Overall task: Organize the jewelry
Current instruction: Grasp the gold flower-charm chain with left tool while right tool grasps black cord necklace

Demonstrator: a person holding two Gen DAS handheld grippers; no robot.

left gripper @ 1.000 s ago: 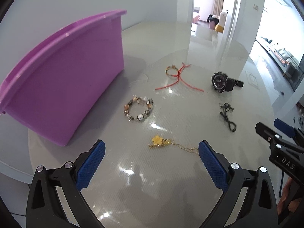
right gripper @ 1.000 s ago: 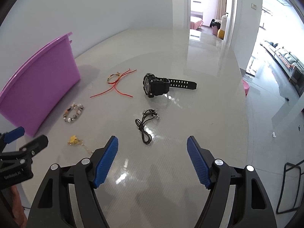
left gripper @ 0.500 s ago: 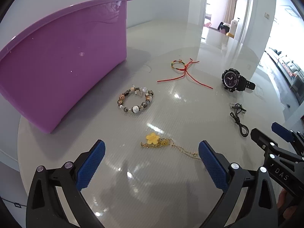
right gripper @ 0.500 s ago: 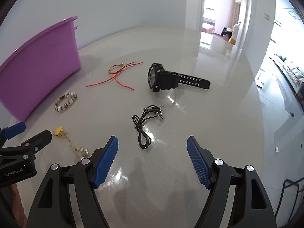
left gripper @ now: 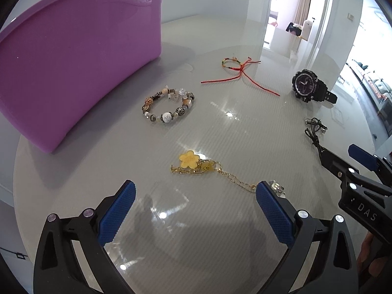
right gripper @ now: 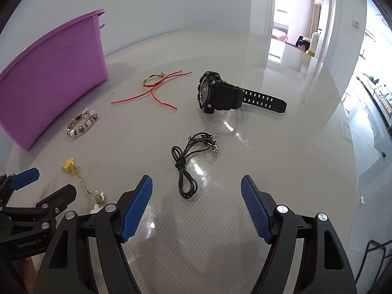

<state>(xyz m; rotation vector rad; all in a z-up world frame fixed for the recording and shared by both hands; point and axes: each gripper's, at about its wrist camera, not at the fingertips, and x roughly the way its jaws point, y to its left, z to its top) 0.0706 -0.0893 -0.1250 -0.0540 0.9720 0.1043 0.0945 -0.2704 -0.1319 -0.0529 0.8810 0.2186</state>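
Observation:
Several pieces lie on the glossy round table (left gripper: 220, 232). A gold chain with a yellow flower charm (left gripper: 189, 159) rests just ahead of my left gripper (left gripper: 194, 196), which stands open and empty above it. Beyond it lie a beaded bracelet (left gripper: 167, 107), a red string bracelet (left gripper: 235, 71) and a black watch (left gripper: 308, 89). A knotted black cord (right gripper: 187, 161) lies just ahead of my right gripper (right gripper: 197, 197), also open and empty. The watch (right gripper: 220, 93) is farther back. The purple bin (left gripper: 73, 56) stands at the left.
The table's curved edge drops off at the left and near side. A white wall stands behind the table, and a doorway (right gripper: 301, 29) opens to another room at the back right. My two grippers hover close side by side.
Both grippers have sunk toward the table, so the jewelry looks larger and nearer. The left has come closer to the gold chain, the right to the black cord. Jaws stay as wide as before.

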